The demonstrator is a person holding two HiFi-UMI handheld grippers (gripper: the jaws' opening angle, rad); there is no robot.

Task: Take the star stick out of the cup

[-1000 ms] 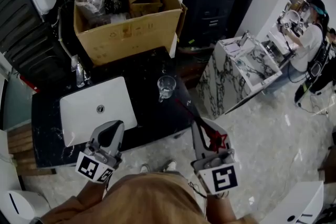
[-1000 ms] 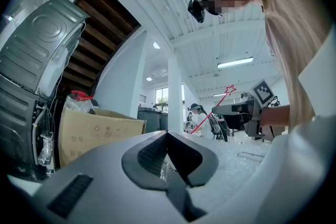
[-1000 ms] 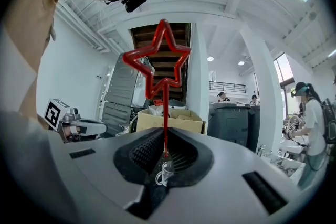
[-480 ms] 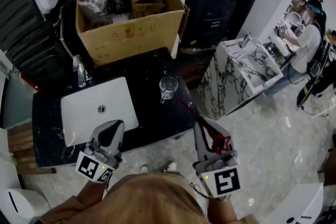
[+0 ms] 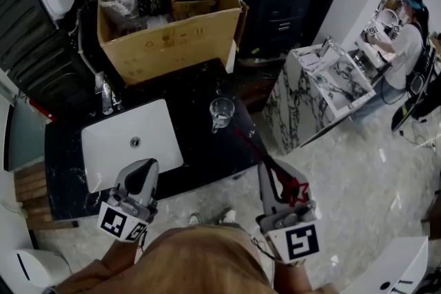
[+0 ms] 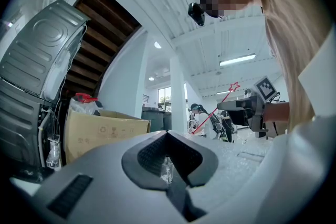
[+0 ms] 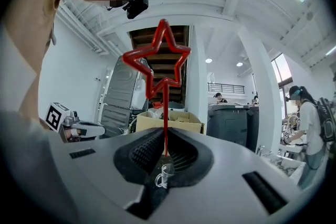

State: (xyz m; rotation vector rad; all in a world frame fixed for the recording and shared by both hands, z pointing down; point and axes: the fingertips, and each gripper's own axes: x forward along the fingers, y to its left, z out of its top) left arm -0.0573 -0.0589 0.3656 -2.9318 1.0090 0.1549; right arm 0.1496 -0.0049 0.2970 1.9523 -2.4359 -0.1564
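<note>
The counter (image 5: 200, 89) lies ahead of me. A sink (image 5: 131, 141) is set into it at eleven o'clock, a tap (image 5: 105, 96) behind the sink. The cup (image 5: 221, 112) stands on the counter at one o'clock. A cardboard box (image 5: 165, 31) sits behind at twelve. My left gripper (image 5: 141, 170) is at seven, my right gripper (image 5: 270, 166) at five, the star stick (image 5: 256, 153) between its jaws, outside the cup.

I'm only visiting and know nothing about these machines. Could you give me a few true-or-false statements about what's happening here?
1. The right gripper grips the red star stick. True.
2. The cup stands in the white sink. False: it stands upright on the dark counter, beside the sink.
3. The left gripper holds the cup. False: it is shut and empty, well away from the cup.
4. A cardboard box stands beyond the sink. True.
</note>
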